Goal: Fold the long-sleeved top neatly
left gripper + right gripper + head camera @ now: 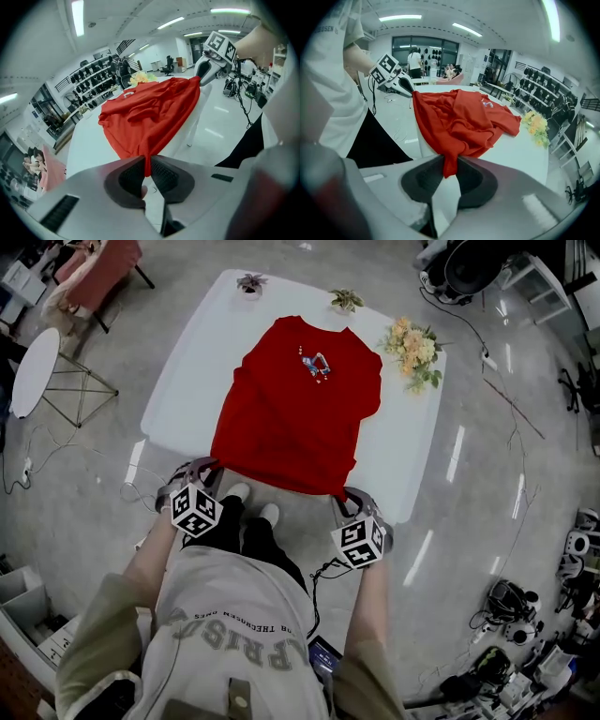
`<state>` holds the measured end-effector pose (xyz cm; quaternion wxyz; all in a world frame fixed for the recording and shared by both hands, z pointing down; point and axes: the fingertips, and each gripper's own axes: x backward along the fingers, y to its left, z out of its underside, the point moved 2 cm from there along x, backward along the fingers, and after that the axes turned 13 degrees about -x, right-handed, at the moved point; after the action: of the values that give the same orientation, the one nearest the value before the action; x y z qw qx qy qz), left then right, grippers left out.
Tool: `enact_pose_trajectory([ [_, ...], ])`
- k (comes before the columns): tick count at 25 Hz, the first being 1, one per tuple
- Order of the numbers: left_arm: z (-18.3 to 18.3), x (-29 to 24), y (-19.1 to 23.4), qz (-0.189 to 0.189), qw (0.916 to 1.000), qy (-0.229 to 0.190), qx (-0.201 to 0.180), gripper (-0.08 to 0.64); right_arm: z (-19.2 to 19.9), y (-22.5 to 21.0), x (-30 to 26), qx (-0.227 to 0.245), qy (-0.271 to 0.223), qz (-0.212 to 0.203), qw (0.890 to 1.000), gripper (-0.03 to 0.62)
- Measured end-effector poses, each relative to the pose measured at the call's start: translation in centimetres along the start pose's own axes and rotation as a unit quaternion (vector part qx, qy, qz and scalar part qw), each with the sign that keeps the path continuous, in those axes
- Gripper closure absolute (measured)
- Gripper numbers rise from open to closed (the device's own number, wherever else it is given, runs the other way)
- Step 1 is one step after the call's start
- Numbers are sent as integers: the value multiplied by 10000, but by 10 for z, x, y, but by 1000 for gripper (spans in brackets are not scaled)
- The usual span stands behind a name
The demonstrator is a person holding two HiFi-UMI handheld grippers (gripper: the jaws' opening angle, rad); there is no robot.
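Red long-sleeved top [295, 409] lies on the white surface [187, 362], its near hem corners clamped in left tongs [208, 468] and right tongs [345, 495], likely for folding toward the collar.

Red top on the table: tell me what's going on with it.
A person stands at the near edge of the white table with a gripper in each hand. The left gripper and the right gripper are each shut on a bottom corner of the red top, which lies spread out with its collar at the far end. The hem is not yet folded over.
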<state>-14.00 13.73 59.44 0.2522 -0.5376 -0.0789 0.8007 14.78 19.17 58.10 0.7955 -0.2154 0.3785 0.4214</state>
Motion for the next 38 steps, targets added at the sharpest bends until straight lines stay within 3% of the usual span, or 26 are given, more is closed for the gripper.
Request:
enact_pose_trajectory([
  [6,1,42,-7,307,9989,-281,-230,531,-4,20,41,66,-282,-250,9993,532],
  [10,13,68,-25,739,9968,-293,-85,532,20,49,53,-93,67,-674,9977,535],
  [13,8,84,-20,815,9960,-374,4,531,11,50,67,-470,-5,-862,9952,535],
  [17,-21,90,31,649,9950,-715,257,531,-27,25,85,-1137,-245,-935,9888,535],
  [22,-55,53,107,468,9946,-905,179,531,-72,-23,73,-1833,-392,-701,9798,534],
  [28,-86,-32,174,613,9966,-536,141,531,-108,-97,19,-2376,36,-179,9712,534],
  [35,-86,-111,202,1071,9922,132,630,528,-117,-145,-45,-2134,1115,477,9694,534],
  [38,-83,-130,205,1038,9901,237,913,509,-108,-156,-69,-2054,1452,795,9646,534],
])
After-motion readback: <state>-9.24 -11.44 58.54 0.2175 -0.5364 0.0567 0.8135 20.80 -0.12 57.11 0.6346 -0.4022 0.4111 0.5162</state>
